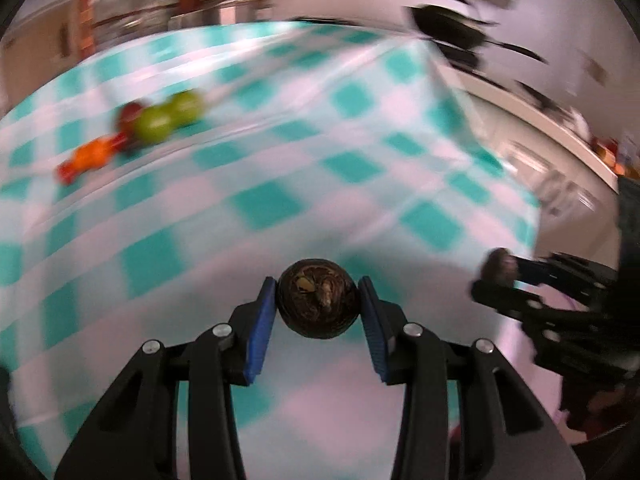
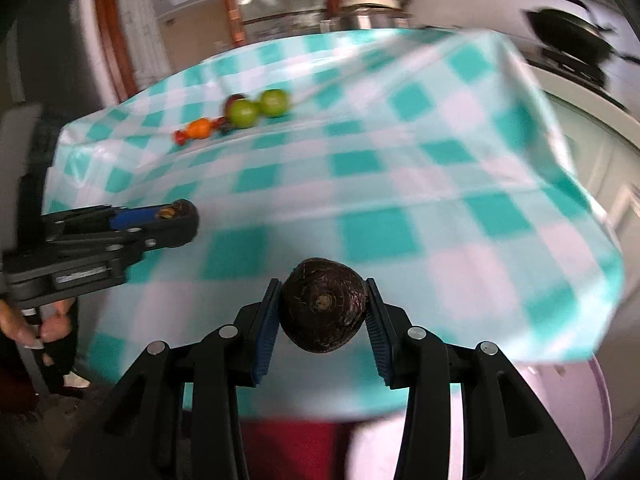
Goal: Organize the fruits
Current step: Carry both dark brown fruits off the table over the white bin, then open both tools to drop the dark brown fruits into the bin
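The left gripper (image 1: 319, 307) is clamped on a dark round fruit (image 1: 318, 298), its blue pads (image 1: 262, 330) pressed against both sides; the fruit sits right at the fingertips, showing a pale brownish scar on the face turned toward the camera. The right gripper (image 2: 323, 310) is likewise clamped on a second dark fruit (image 2: 323, 311), rough-skinned with a small stem nub at its middle, pinched between its blue pads (image 2: 265, 334) at the very tips. Both claws are held above a table covered in a teal-and-white checked cloth (image 1: 280, 184), neither fruit touching the cloth. In the left wrist view the right gripper (image 1: 500, 276) shows off to the right, at about the same level, with its dark fruit at the tip; in the right wrist view the left gripper (image 2: 180, 216) shows off to the left, well apart from the right one, and a hand (image 2: 24, 328) grips its handle below. Far ahead of both claws and to their left, across the cloth, lies a loose row of fruit: two green round fruits (image 2: 258, 108) side by side, a reddish one (image 2: 234, 101) just behind them, then an orange fruit (image 2: 200, 128) and a small red one (image 2: 181, 137) at the left end. The left view is heavily blurred, so finer detail of that row cannot be told there. Beyond the table, a black pan (image 2: 568, 36) sits on a white counter to the right.
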{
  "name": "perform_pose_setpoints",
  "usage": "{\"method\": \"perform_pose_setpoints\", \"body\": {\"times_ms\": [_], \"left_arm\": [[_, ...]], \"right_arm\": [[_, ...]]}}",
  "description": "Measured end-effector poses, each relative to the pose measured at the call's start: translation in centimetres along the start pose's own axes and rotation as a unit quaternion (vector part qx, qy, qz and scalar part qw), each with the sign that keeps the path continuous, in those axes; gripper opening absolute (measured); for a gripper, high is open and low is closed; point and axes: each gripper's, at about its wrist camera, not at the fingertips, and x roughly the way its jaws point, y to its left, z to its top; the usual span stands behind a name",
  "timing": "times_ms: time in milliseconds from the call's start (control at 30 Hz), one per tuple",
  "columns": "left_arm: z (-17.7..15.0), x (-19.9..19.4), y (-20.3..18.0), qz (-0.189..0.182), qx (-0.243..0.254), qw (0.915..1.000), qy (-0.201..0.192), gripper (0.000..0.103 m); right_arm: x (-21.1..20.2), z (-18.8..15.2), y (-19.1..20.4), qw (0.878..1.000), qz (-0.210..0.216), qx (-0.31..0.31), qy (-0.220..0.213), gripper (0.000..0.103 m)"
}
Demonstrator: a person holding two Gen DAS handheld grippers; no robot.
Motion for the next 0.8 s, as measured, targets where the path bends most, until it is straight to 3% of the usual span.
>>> {"method": "perform_pose_setpoints", "body": {"times_ms": [167, 233, 300, 400, 500, 633, 800], "left_arm": [[0.5, 2.3, -9.5, -0.086, 0.096, 0.9912, 0.03, 0.042], [0.0, 3.3, -13.6, -0.114, 0.139, 0.9827, 0.046, 0.042], [-0.8, 4.0, -16.8, -0.134, 0.174, 0.974, 0.056, 0.042], [-2.8, 5.9, -21.4, -0.159, 0.233, 0.955, 0.091, 0.042], [-5.4, 9.2, -24.9, -0.17, 0.279, 0.9346, 0.139, 0.042], [-8.6, 15.2, -27.6, -0.177, 0.296, 0.9078, 0.239, 0.042], [-11.1, 20.3, -28.6, -0.129, 0.323, 0.8889, 0.298, 0.042]], "right_arm": [[-2.4, -4.0, -6.8, 0.997, -0.052, 0.062, 0.009, 0.041], [-3.2, -6.0, -9.8, 0.991, -0.084, 0.099, 0.019, 0.041], [-4.0, -7.6, -12.0, 0.987, -0.078, 0.135, 0.023, 0.041], [-3.8, -10.1, -14.6, 0.98, -0.118, 0.154, 0.05, 0.041], [-1.8, -12.6, -17.4, 0.967, -0.145, 0.182, 0.102, 0.041], [1.7, -15.2, -20.5, 0.946, -0.176, 0.207, 0.173, 0.041], [6.1, -16.0, -22.4, 0.924, -0.213, 0.199, 0.249, 0.041]]}}
